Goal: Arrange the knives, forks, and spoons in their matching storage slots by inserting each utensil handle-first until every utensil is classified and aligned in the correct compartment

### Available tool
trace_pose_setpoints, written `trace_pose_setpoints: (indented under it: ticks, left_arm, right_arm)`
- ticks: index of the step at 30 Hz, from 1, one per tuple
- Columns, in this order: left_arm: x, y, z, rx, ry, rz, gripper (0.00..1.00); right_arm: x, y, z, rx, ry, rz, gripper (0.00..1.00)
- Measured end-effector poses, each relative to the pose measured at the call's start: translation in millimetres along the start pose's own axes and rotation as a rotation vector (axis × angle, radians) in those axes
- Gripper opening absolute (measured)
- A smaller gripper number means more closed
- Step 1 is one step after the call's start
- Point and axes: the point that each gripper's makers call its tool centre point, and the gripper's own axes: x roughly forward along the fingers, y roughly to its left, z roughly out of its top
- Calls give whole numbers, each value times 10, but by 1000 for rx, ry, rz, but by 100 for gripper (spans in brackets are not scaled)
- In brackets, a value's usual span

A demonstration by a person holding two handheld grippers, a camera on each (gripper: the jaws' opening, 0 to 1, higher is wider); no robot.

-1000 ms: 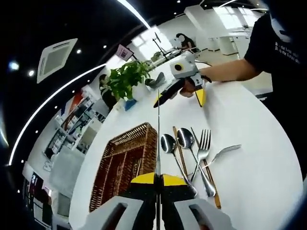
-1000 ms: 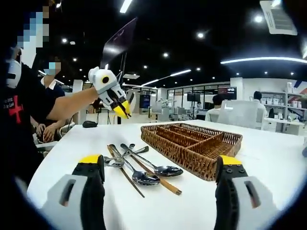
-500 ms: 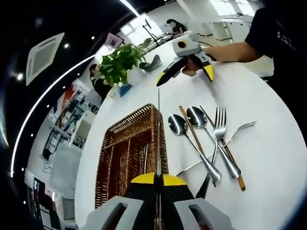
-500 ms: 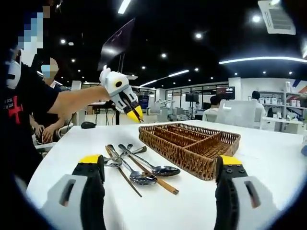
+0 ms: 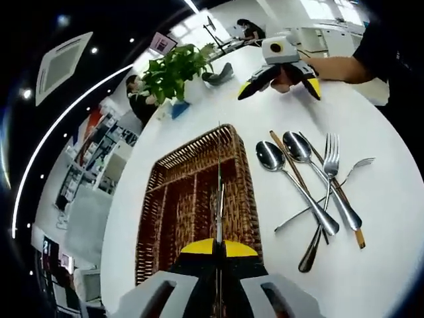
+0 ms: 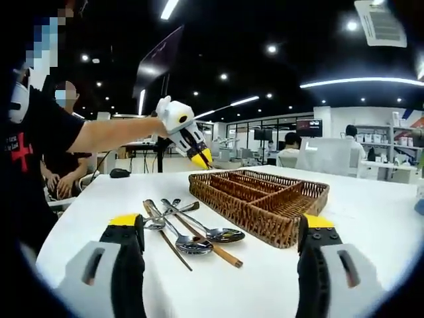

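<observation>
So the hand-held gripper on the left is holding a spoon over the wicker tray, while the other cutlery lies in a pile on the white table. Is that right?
Not quite: the left hand-held gripper is shut on a knife, not a spoon, seen edge-on in the left gripper view over the wicker tray. The other cutlery does lie piled on the white table.

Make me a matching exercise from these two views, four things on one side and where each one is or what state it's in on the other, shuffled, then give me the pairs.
Things:
1. knife
2. wicker tray
3. right gripper
4. spoons and forks

Places or states:
A. lying crossed in a loose pile on the white table
B. jaws wide apart, holding nothing
C. clamped in the left gripper, poised above the tray
D. resting on the table beside the pile, divided into compartments

Pairs: 1-C, 2-D, 3-B, 4-A
</observation>
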Motion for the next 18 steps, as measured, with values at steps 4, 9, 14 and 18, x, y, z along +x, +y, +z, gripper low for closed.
trace_pose_setpoints:
  ticks: [4,9,14,18]
  left_arm:
    - [143,295,-209,-47,33,-12,0]
    - [149,298,-285,-60,39,-15,0]
    - [185,295,-366,-65,50,-16,0]
    - [238,338,-411,-37,67,4,0]
  right_arm:
    - [2,-28,-37,7,3,-10,99]
    - [14,-5,-49,6,6,-6,99]
    - [13,-4,-60,7,8,-9,99]
    - [16,2,-66,10,9,-6,99]
